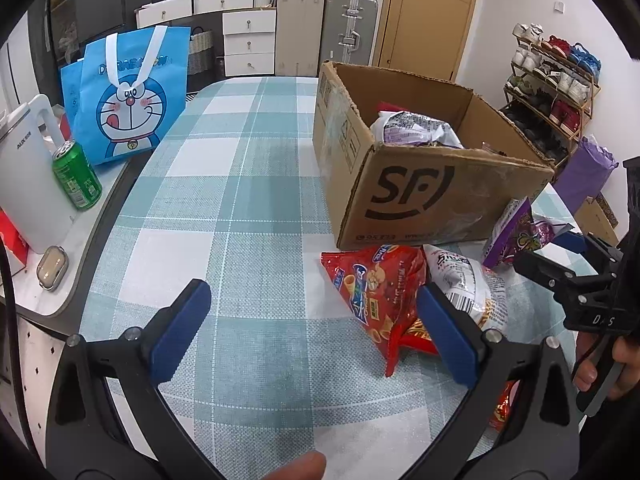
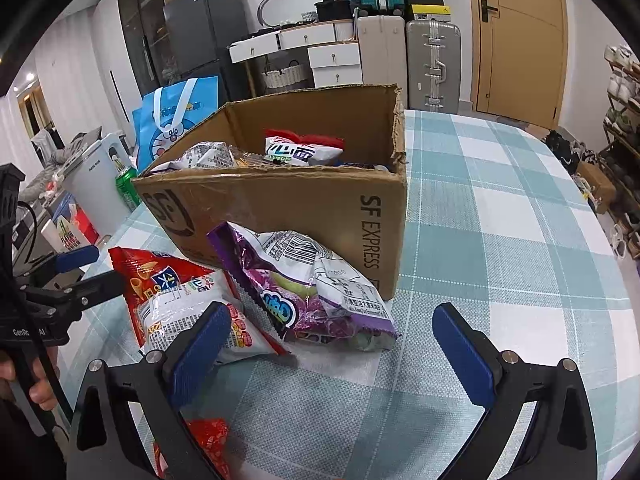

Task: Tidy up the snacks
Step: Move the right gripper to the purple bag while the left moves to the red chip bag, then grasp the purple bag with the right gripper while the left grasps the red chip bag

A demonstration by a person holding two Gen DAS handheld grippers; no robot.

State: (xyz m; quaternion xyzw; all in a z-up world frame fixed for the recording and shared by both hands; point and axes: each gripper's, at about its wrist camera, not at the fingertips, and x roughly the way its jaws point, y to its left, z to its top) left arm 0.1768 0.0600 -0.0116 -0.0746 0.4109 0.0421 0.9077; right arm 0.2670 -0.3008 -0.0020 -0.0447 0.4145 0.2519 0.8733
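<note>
On table, against near wall of cardboard box (image 2: 280, 208), we see red snack bag (image 2: 176, 296), purple snack bag (image 2: 308, 300) unpacked; several inside already. Left gripper (image 1: 316, 320), right gripper (image 2: 332, 344) both spread, empty.

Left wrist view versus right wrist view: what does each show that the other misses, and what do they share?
Only the left wrist view shows the small beige case beside the white appliance. Only the right wrist view shows the "SF EXPRESS" side of the cardboard box and the green-lettered packet inside it. Both show the red snack bag, purple snack bag, green can, and both open grippers, left and right.
</note>
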